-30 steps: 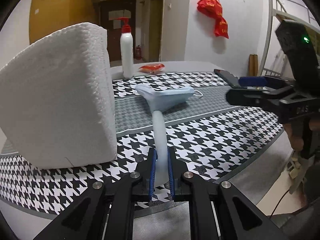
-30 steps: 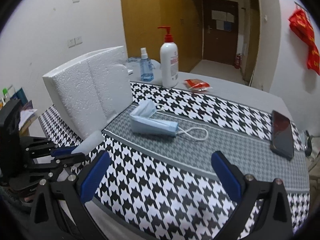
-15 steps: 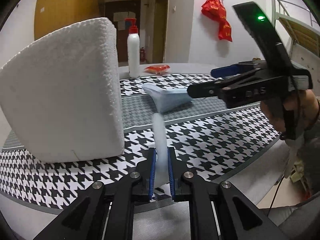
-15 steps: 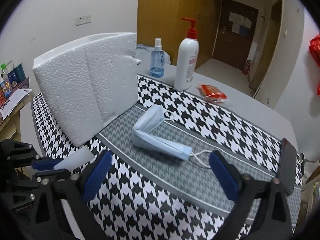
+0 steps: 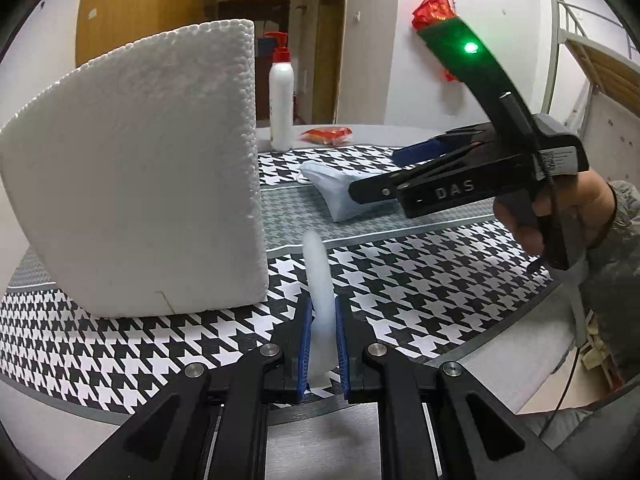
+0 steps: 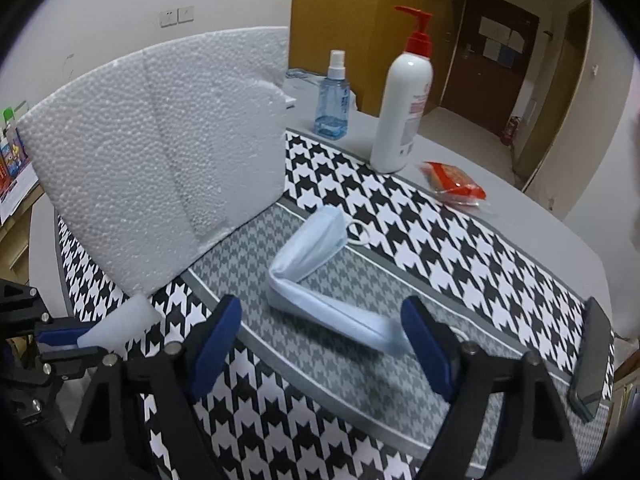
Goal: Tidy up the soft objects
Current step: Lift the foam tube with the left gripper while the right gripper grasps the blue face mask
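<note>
Masks are the soft things here: a folded pale-blue mask [image 6: 320,280] lies on the surface [image 6: 460,248] just ahead of the right tongs [image 6: 324,332], between their blue pads, untouched. Those tongs are spread and closing, probably to lift it. The left tongs [image 5: 322,332] are pressed together, pinching a thin white soft piece [image 5: 318,280] upright, likely keeping it ready. Beside them stands a white foam block [image 5: 140,176]. Beyond are a pump bottle [image 6: 404,100], a spray bottle [image 6: 334,100] and a red packet [image 6: 454,182].
</note>
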Demonstrator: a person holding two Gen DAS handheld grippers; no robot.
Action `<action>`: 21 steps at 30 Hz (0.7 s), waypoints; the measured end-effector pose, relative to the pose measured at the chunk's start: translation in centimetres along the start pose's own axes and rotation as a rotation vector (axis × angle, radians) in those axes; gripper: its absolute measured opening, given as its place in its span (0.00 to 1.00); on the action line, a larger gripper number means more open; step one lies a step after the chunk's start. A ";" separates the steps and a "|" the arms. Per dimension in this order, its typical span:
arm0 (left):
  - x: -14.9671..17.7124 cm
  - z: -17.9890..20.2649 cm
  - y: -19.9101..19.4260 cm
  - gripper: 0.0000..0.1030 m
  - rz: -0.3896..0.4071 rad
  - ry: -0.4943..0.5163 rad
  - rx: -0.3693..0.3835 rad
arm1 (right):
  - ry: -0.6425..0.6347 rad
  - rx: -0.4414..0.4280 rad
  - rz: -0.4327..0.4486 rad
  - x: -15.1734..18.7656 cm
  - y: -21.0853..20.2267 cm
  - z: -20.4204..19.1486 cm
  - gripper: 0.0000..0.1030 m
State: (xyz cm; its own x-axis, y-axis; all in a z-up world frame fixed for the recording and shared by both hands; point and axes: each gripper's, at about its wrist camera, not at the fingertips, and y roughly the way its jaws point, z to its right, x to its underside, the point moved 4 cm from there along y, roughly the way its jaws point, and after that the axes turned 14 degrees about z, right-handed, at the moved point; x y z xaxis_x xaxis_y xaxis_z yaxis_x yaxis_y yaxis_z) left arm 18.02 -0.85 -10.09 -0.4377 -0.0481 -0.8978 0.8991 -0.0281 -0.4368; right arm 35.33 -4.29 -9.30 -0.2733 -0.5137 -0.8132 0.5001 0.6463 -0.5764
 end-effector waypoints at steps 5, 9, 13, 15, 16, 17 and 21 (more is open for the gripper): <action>-0.1 0.0 0.1 0.12 -0.001 0.002 0.004 | -0.015 -0.012 -0.030 0.1 1.4 -0.5 0.68; 0.0 0.0 0.2 0.12 -0.001 -0.007 0.003 | -0.023 -0.025 -0.056 0.6 2.2 -0.7 0.45; -0.1 -0.1 0.1 0.12 0.003 -0.012 0.001 | -0.014 -0.027 -0.064 0.9 2.1 -0.9 0.15; -0.1 -0.1 0.0 0.12 0.003 -0.014 0.004 | -0.012 -0.028 -0.057 0.9 1.6 -0.9 0.15; -0.1 0.0 0.0 0.12 0.001 -0.015 0.005 | -0.012 -0.025 -0.052 0.8 1.4 -0.9 0.15; -0.1 0.0 0.0 0.12 0.003 -0.014 0.005 | -0.012 -0.027 -0.047 0.7 1.1 -0.9 0.15; -0.2 0.0 -0.2 0.12 0.002 -0.017 -0.003 | -0.013 -0.026 -0.031 0.5 0.2 -1.1 0.15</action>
State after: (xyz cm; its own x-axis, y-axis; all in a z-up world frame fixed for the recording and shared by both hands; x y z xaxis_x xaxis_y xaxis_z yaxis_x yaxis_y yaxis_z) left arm 17.95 -0.83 -9.81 -0.4357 -0.0647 -0.8978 0.9001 -0.0247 -0.4350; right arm 34.40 -3.85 -9.90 -0.2774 -0.5413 -0.7938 0.4697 0.6443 -0.6035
